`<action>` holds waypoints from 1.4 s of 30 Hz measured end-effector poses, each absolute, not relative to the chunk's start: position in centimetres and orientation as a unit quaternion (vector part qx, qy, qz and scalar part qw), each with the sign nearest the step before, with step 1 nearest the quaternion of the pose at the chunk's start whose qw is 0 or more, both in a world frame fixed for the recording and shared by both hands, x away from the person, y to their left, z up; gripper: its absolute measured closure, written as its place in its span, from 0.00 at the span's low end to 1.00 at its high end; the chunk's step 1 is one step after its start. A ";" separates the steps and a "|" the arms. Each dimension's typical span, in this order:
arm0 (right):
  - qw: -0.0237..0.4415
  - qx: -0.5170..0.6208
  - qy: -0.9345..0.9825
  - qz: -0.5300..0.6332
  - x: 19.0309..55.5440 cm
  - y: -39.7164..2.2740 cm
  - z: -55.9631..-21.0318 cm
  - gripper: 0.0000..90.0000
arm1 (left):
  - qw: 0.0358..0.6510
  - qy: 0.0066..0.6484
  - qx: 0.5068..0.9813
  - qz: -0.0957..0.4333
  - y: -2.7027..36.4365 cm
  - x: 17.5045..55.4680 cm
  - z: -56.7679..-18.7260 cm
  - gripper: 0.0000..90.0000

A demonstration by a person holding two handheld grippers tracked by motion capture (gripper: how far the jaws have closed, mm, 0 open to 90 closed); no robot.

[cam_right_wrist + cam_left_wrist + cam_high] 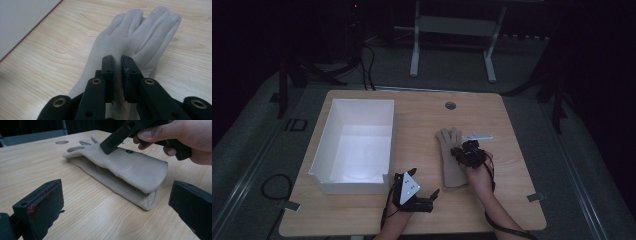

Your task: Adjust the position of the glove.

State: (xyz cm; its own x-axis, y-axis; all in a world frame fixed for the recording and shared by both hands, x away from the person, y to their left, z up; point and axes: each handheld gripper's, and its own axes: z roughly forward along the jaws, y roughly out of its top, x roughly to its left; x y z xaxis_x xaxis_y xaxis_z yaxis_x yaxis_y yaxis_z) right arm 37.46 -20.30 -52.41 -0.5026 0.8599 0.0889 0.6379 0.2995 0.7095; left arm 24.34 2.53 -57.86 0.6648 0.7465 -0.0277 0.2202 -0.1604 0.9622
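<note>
Beige suede, a long-cuffed glove [451,157] lies flat on my wooden worktop [362,210], right of the white bin [354,145], fingers pointing away from me. My right tool [117,62] sits on the glove's back near the finger roots, its jaws drawn nearly together and pinching a fold of the top layer. My left tool [419,187] rests near the cuff end, its jaws wide apart and holding nothing.
</note>
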 end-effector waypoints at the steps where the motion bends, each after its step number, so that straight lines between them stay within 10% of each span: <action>1: 0.152 0.479 0.788 0.355 37.4 -20.3 -52.6 0.90 | 0.555 0.334 0.724 0.237 2.5 24.3 -57.9 0.00; 14: 0.136 0.475 0.794 0.355 37.4 -20.0 -54.3 0.84 | 0.554 0.333 0.725 0.237 2.5 24.4 -57.9 0.00; 33: 0.116 0.402 0.813 0.405 37.1 -23.6 -50.5 0.20 | 0.513 0.318 0.765 0.224 1.0 25.1 -57.6 0.04; 42: 0.129 0.363 0.834 0.395 37.2 -25.0 -50.8 0.19 | 0.503 0.313 0.788 0.168 0.2 25.8 -57.5 0.04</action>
